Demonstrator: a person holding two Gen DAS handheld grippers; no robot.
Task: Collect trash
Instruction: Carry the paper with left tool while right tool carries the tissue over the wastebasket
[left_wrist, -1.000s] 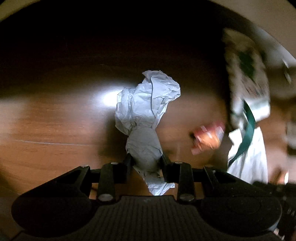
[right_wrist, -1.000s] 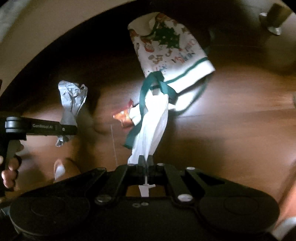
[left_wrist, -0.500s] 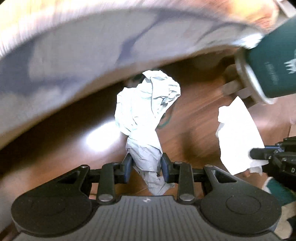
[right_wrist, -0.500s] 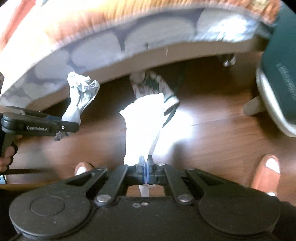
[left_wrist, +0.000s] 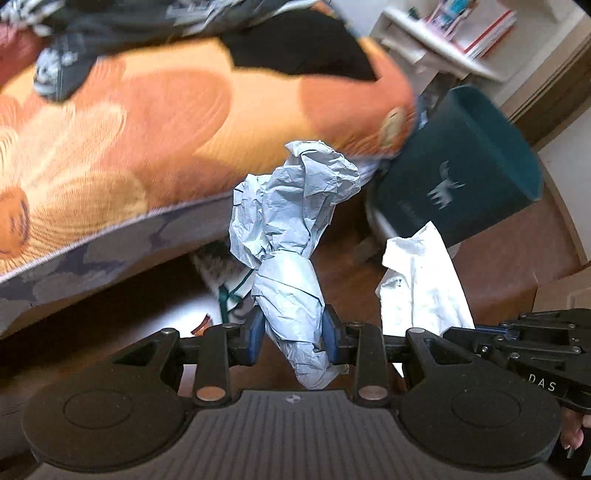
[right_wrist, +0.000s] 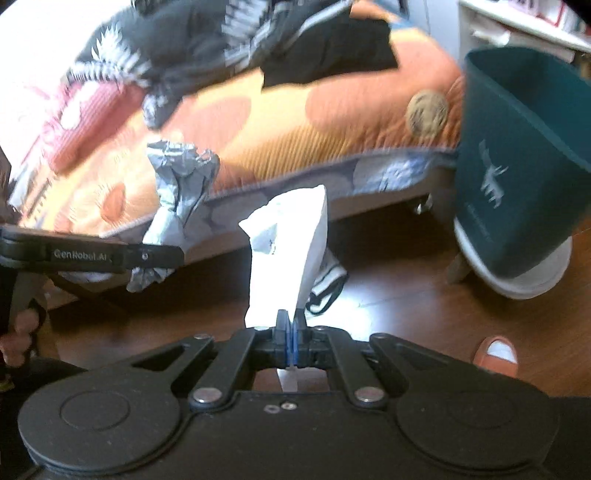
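My left gripper (left_wrist: 293, 332) is shut on a crumpled grey paper (left_wrist: 291, 229), held up above the wooden floor; it also shows in the right wrist view (right_wrist: 181, 192). My right gripper (right_wrist: 291, 334) is shut on a white tissue (right_wrist: 288, 251), which also shows at the right of the left wrist view (left_wrist: 421, 280). A dark green bin (left_wrist: 465, 173) with a white base stands tilted in view at the right, beside the bed; it also shows in the right wrist view (right_wrist: 517, 166).
A bed with an orange patterned cover (left_wrist: 147, 140) and dark clothes (right_wrist: 258, 44) on it fills the back. A printed cloth bag with green straps (right_wrist: 328, 284) lies on the floor under the bed edge. A white shelf (left_wrist: 443, 44) stands behind the bin. A slipper toe (right_wrist: 496, 354) is at the right.
Both grippers rose from under the bed with their trash still held. The views swung up: the bed top and the green bin now show, closer.
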